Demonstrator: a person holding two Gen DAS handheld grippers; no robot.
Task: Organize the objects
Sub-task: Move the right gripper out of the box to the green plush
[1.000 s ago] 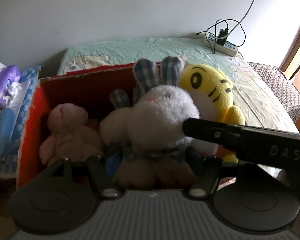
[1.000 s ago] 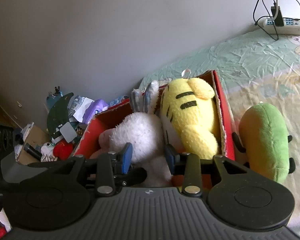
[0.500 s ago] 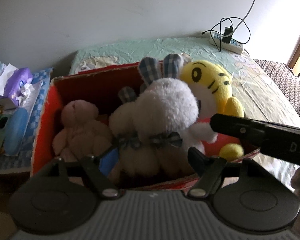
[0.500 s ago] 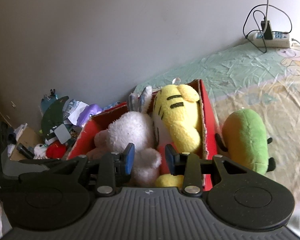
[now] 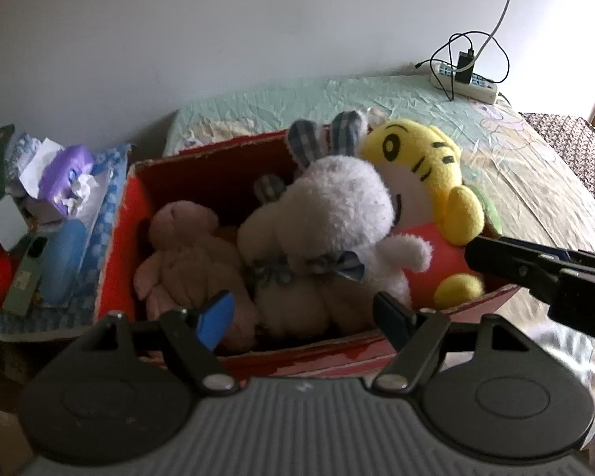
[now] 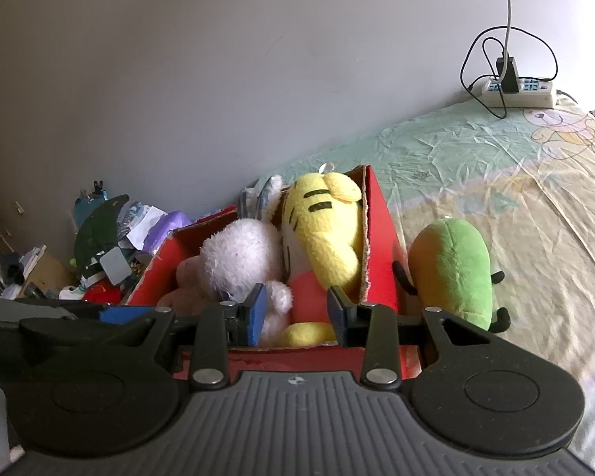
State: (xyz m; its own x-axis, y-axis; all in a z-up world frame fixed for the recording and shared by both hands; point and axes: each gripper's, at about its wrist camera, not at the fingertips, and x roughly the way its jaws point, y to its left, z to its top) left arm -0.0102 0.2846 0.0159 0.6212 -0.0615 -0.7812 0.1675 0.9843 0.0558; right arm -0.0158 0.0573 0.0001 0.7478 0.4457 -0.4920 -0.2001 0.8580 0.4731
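A red cardboard box (image 5: 117, 238) on the bed holds three plush toys: a pink bear (image 5: 186, 246) at the left, a white rabbit with checked ears (image 5: 337, 214) in the middle, a yellow tiger (image 5: 420, 174) at the right. My left gripper (image 5: 305, 313) is open and empty, above the box's near wall. My right gripper (image 6: 295, 313) is open and empty, near the box's near right corner (image 6: 377, 238); it also shows in the left wrist view (image 5: 535, 273). A green and orange plush (image 6: 452, 269) lies on the bed just right of the box.
The bed has a pale green and yellow sheet (image 6: 496, 166). A white power strip with cables (image 6: 515, 91) lies by the wall. Left of the box is clutter: a purple tissue pack (image 5: 65, 170), a blue case (image 5: 63, 261), papers and a red item (image 6: 103, 293).
Both grippers have drawn back from the box. The left gripper has let go of the white rabbit, which now rests in the box, and its jaws stand wide.
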